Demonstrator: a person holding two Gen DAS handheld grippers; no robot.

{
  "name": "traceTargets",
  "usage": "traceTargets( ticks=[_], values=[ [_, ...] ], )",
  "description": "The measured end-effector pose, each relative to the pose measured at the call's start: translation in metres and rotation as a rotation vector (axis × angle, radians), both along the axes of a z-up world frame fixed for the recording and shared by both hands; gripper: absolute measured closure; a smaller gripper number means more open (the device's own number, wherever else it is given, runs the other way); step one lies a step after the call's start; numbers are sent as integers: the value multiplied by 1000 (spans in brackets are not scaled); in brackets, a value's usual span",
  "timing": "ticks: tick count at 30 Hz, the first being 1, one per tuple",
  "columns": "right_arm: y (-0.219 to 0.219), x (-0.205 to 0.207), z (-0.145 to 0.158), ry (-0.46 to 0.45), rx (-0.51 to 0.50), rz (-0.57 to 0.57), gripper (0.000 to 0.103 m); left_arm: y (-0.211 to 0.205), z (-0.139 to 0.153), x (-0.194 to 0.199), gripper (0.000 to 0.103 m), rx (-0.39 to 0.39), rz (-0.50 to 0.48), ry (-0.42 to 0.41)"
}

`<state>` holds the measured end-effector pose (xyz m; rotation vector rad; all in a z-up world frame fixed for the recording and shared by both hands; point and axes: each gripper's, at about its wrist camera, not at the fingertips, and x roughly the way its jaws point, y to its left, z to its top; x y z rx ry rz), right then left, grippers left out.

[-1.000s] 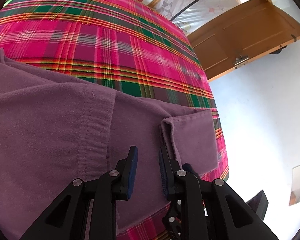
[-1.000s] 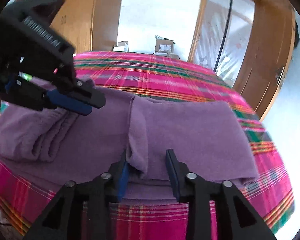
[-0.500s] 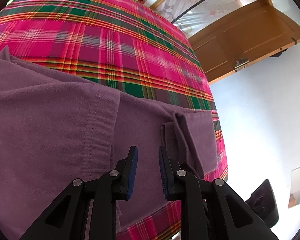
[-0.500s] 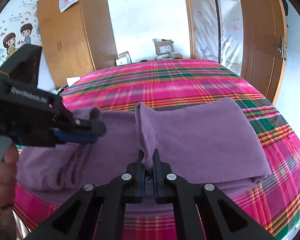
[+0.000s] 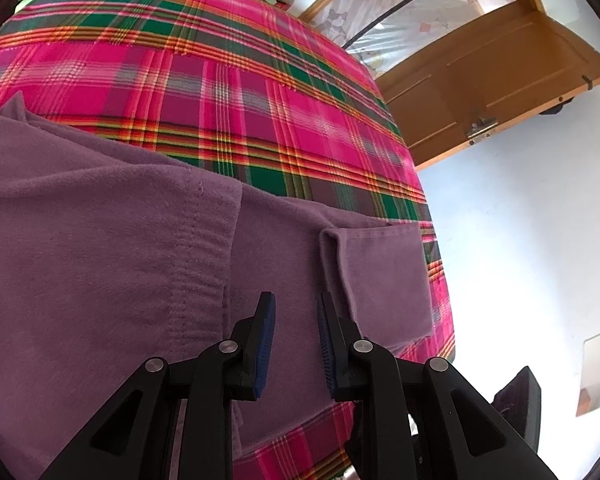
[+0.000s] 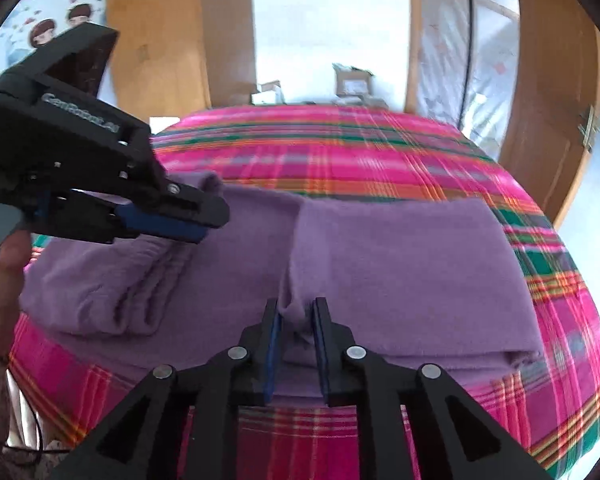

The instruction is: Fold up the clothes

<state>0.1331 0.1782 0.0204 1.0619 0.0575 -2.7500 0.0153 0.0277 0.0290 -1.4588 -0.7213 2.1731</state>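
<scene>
Right wrist: purple garment (image 6: 400,264) lies partly folded on plaid bedspread (image 6: 340,148).

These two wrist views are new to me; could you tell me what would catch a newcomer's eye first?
The loud pink-and-green plaid bedspread fills both views, with a purple garment lying partly folded across its near edge. In the right wrist view, the right gripper has a raised fold of that cloth between its fingers, while the left gripper hangs over the bunched part on the left.
</scene>
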Motion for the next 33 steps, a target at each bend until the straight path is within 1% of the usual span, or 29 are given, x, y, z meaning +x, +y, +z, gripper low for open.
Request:
traceTargets(
  ticks=[2, 4, 6, 9, 12, 14, 16, 19, 24, 26, 28, 30, 33],
  values=[
    [4, -1, 6, 18, -36, 3, 86, -5, 4, 3, 81, 1, 10, 10],
    [12, -6, 12, 17, -109, -5, 86, -11, 8, 6, 81, 1, 19, 20],
    [15, -9, 13, 14, -142, -14, 86, -16, 11, 10, 81, 2, 29, 30],
    [9, -13, 2, -19, -133, -23, 86, -24, 17, 14, 81, 3, 43, 45],
    [4, -16, -11, -59, -119, -18, 86, -37, 19, 18, 81, -19, 69, 50],
    [0, -14, -13, -42, -85, -18, 86, -46, 19, 20, 81, -28, 91, 46],
    [-2, -11, -9, -44, -65, -18, 86, -55, 19, 23, 81, -33, 110, 46],
    [-3, -7, 3, -1, -100, 3, 86, -70, 17, 30, 81, -34, 145, 42],
    [-7, -16, -12, -55, -61, -13, 86, -96, 13, 45, 81, -47, 206, 32],
    [-7, -14, -10, -48, -46, -21, 86, -107, 11, 50, 81, -47, 230, 30],
    [-10, -13, -4, -37, -62, -17, 86, -117, 11, 56, 81, -58, 254, 38],
    [-16, -9, 10, 7, -99, 21, 86, -126, 13, 63, 81, -75, 277, 49],
    [-31, -2, 25, 50, -123, 90, 86, -141, 12, 71, 81, -93, 311, 58]
  ],
)
